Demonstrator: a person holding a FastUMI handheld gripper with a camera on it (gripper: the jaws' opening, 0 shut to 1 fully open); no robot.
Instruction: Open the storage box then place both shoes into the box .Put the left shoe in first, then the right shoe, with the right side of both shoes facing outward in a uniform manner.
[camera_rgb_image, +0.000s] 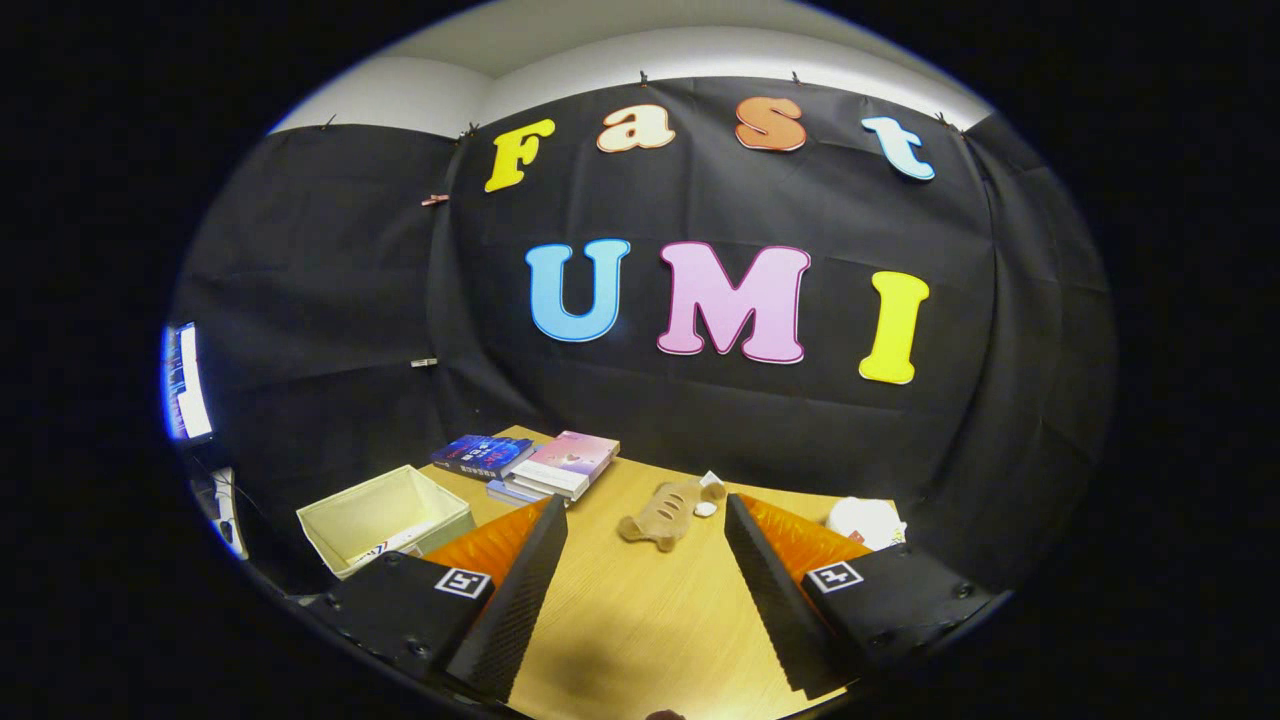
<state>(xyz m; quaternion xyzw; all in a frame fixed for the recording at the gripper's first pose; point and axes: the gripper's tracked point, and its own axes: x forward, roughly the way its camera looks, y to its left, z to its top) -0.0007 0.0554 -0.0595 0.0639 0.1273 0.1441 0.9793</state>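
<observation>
The gripper (645, 525) hung above the wooden table (640, 620) with its two fingers spread wide apart, and nothing lay between them but bare tabletop — it had hold of nothing. Just beyond the fingertips, roughly in line with the gap, a tan plush toy (668, 513) lay on its side on the table, with a small white piece just beside it at its far end. It touched neither finger.

Off to the left of the left finger sat the storage box (385, 518), a pale, open-topped bin near the table's edge; its inside looked mostly bare, though something flat with a printed edge lay against its near wall. Beyond the box, toward the back wall, a small stack of books (530, 462) rested on the table — a dark blue one beside a pink one on top of others.

To the right of the right finger, partly hidden behind it, was a white bundled object (866, 520); I could not tell what it was.
</observation>
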